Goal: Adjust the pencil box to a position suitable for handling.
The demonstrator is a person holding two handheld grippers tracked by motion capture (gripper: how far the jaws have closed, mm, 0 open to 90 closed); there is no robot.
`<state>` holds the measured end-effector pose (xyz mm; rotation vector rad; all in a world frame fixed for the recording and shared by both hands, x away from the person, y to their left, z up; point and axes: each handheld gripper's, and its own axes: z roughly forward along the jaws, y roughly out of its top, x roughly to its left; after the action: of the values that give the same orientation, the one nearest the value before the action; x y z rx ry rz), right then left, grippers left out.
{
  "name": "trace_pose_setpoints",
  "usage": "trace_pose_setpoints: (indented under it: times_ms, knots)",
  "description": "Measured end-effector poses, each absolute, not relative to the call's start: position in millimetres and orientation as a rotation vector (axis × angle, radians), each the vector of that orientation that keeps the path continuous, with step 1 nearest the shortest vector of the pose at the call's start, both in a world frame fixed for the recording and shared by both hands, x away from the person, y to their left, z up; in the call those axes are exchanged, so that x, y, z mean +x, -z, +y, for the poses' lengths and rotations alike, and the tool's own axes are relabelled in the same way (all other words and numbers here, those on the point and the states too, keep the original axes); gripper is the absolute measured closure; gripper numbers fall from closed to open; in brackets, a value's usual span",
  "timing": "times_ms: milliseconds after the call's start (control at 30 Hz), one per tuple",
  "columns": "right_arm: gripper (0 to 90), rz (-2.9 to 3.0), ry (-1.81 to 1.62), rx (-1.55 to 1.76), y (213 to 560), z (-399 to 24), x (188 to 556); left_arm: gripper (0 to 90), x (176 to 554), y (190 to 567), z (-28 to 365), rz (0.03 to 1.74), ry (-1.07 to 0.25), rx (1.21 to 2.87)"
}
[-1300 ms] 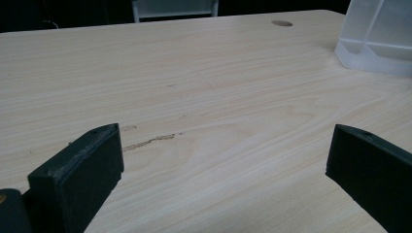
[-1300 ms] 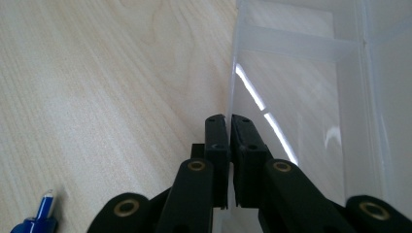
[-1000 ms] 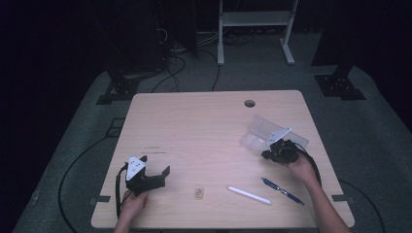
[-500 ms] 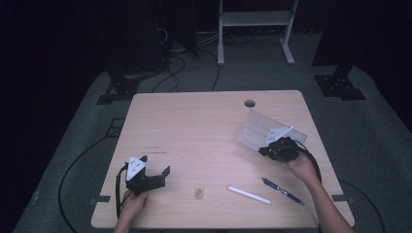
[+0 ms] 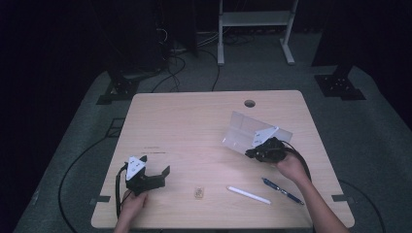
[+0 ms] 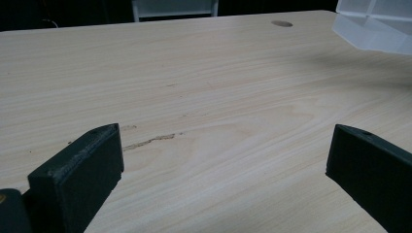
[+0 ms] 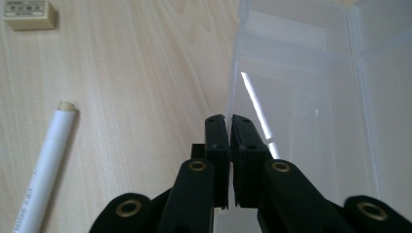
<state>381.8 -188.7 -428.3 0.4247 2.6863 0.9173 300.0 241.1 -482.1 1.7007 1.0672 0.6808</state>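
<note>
Now clear, compartmented plastic box [image 7: 311, 87], tilted, pinched by right hand-held gripper [image 7: 229, 119].

Light wood tabletop [image 5: 194, 126] sitting on grey floor mat [image 5: 379, 126], round cable hole [image 5: 249, 103] at 12 o'clock edge. White metal frame [image 5: 252, 19] standing beyond at 12; black cables [image 5: 189, 63] trailing at 11. Black stand feet [image 5: 340, 86] resting at 2 and 10. Surroundings lying dark.

lab/studio | dark room | floor cables [image 5: 180, 63] | stand feet [image 5: 338, 86]
</note>
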Motion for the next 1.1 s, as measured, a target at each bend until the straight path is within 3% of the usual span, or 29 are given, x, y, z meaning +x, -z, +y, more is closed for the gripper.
trace_pose_setpoints:
  times_ms: [1100]
  knots:
    - [86.3, 2.823, -0.925, 0.257, 456, -122, 380, 0.0, 300, 482, 242, 1.068, -0.675, 1.700]
